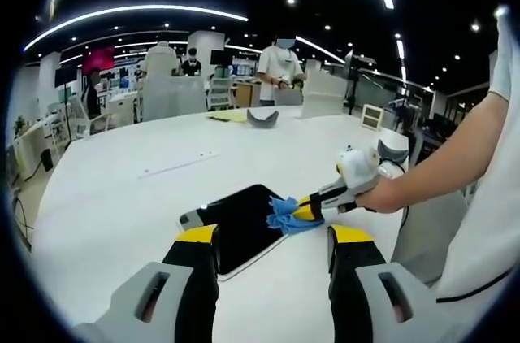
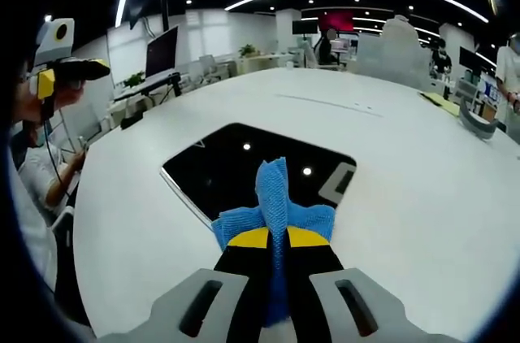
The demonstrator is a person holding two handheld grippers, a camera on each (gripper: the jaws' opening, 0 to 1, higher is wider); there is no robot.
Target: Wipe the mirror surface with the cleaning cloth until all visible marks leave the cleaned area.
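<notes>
1. Two grippers work one job: our right gripper point(image 2: 275, 239) pinches the blue cleaning cloth point(image 2: 275, 201) between jaws pressed onto it, the cloth's free end lying on the near edge of the mirror point(image 2: 236, 166), so that, as we judge it, a push forward drags fabric across the glass.
2. Our left gripper point(image 1: 273, 247) hangs just short of the mirror, jaws spread and holding nothing; we take it to be kept clear so as not to block the wipe.
3. Seen from the left gripper view, the cloth point(image 1: 286, 214) sits at the mirror's point(image 1: 236, 225) right edge, the hand point(image 1: 382, 195) just beyond it.
4. Lying flat on a large white table point(image 2: 406, 197), the mirror reflects ceiling lights; we cannot tell whether marks remain.
5. Beyond the mirror, at the table's far side, a person point(image 1: 279, 71) stands in a bright open office.
</notes>
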